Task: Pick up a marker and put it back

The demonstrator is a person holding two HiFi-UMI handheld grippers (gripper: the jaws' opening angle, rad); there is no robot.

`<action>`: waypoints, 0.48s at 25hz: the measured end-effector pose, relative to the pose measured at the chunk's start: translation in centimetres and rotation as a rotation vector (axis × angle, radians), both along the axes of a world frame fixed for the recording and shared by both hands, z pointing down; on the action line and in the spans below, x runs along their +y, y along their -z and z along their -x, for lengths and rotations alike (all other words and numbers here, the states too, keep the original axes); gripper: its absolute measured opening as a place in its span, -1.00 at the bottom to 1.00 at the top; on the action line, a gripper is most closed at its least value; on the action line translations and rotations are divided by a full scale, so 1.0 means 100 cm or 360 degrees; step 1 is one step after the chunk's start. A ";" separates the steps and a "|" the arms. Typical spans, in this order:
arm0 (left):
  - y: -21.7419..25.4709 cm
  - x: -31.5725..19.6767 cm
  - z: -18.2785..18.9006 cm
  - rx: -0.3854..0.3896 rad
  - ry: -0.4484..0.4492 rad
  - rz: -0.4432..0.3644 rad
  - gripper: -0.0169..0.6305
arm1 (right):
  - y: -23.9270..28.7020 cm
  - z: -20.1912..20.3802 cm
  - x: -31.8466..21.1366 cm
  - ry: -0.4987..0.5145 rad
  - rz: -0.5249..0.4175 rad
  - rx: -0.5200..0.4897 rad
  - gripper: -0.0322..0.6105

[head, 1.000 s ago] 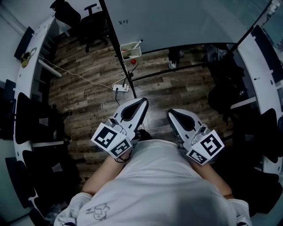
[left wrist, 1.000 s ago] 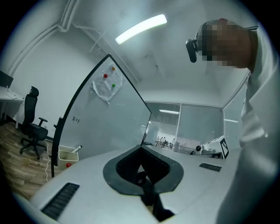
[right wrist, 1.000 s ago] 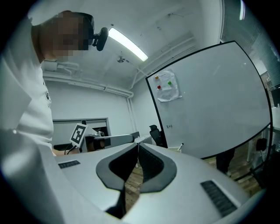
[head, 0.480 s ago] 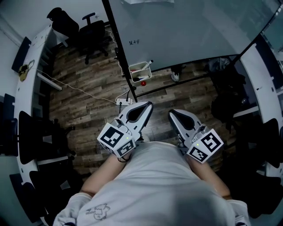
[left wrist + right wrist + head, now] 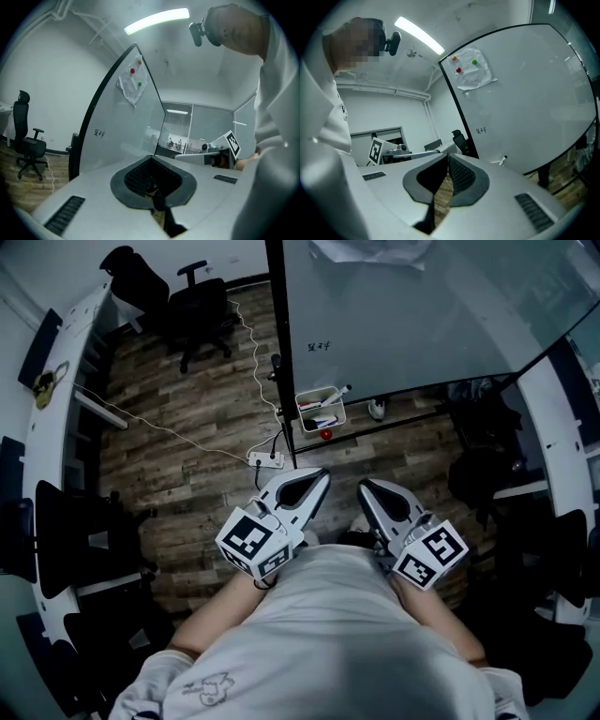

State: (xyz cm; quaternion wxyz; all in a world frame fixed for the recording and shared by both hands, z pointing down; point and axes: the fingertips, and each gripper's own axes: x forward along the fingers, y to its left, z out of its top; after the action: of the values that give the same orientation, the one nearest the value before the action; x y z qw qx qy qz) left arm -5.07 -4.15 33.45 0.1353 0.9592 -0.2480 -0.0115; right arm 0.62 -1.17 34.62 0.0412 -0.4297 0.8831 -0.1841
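I log a whiteboard [image 5: 422, 324] standing on the wood floor [image 5: 187, 399]. A black office chair [image 5: 202, 296] sits past its left edge. A white power strip [image 5: 265, 459] lies near its foot, with a cable [image 5: 169, 427] trailing left.

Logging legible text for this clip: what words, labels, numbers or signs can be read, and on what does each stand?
Nothing reads clearly.
On the whiteboard: a short handwritten note, too small to read.
On the cubes of the left gripper and right gripper: square coded patterns, no words.
On the shirt: a small print, blurred.
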 end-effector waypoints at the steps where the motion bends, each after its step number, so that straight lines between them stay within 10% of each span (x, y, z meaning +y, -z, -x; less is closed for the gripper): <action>1: -0.003 -0.003 0.003 0.0003 0.0004 0.0013 -0.93 | -0.001 0.003 -0.004 0.0004 0.0007 -0.0002 -0.86; 12: 0.006 -0.036 0.012 -0.0036 0.0078 -0.0061 -0.93 | 0.005 0.010 -0.050 0.0087 -0.0040 -0.0026 -0.86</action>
State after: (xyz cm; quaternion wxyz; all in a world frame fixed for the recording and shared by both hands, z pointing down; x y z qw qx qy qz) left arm -6.31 -7.73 32.88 0.1136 0.9554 -0.2726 -0.0086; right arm -0.41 -6.12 34.15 0.0488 -0.4032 0.8964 -0.1776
